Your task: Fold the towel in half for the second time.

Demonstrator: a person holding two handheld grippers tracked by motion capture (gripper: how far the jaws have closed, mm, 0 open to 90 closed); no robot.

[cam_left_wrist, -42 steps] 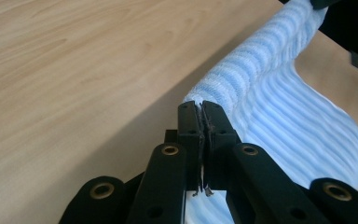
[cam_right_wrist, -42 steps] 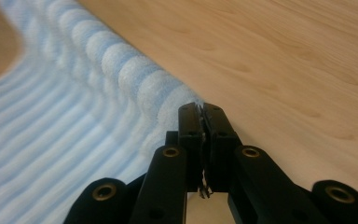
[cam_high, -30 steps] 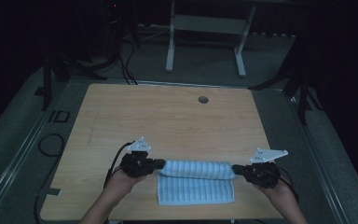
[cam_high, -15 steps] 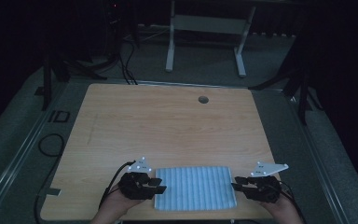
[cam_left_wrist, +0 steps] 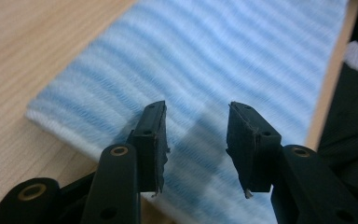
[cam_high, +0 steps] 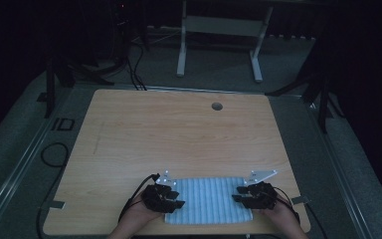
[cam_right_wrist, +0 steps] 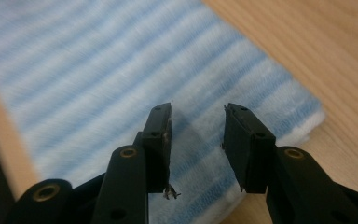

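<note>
Since a second ago, both hands have drawn back toward the near edge of the table [cam_high: 179, 134], and the striped cloth [cam_high: 208, 199], then half rolled into a tube between the claws, now lies flat.

Nearest the person, the left hand [cam_high: 138, 216] and the right hand [cam_high: 278, 215] come in from the bottom of the high view, each holding a black gripper. The left claw [cam_high: 176, 198] sits at the cloth's left edge and the right claw [cam_high: 238, 195] at its right edge. In the left gripper view, the left claw [cam_left_wrist: 196, 140] stands moderately apart, its jaws holding nothing, with the blue and white striped cloth [cam_left_wrist: 223, 60] just beneath and beyond them. In the right gripper view, the right claw [cam_right_wrist: 196, 140] is likewise parted and holding nothing, above the cloth [cam_right_wrist: 98, 74] close to one of its corners.

The cloth lies near the front edge of the table, between the two grippers, its stripes running away from the person.

Farther off, bare light wood stretches to a round hole [cam_high: 217, 106] close to the far edge. Beyond the table, a white frame [cam_high: 219, 35] stands on the dark floor, and cables [cam_high: 134, 64] trail to the left.
</note>
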